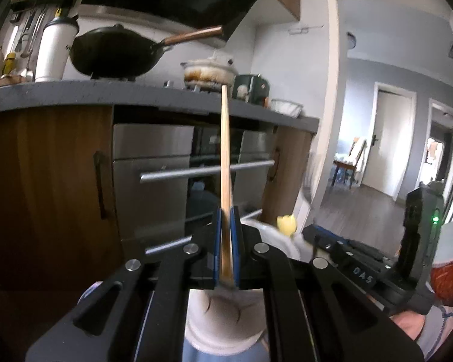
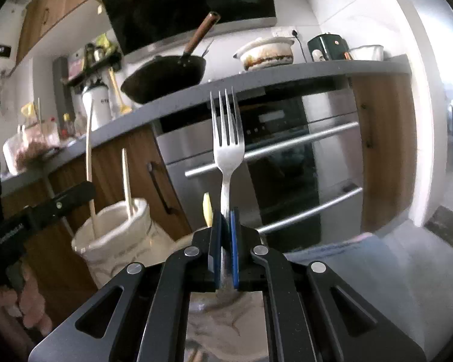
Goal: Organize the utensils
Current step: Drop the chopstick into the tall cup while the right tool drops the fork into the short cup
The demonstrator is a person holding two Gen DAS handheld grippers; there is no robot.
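A metal fork is held upright between the blue pads of the right gripper, its prongs pointing up; the jaws are closed on its handle. Just left of the pads a small yellow piece is seen; what it is cannot be told. At the lower left a white holder is placed, and two wooden sticks are standing in it. The left gripper is seen at the left edge, beside the holder. Behind, an oven is seen under a grey counter; a black wok and a stained white pot are on the counter.
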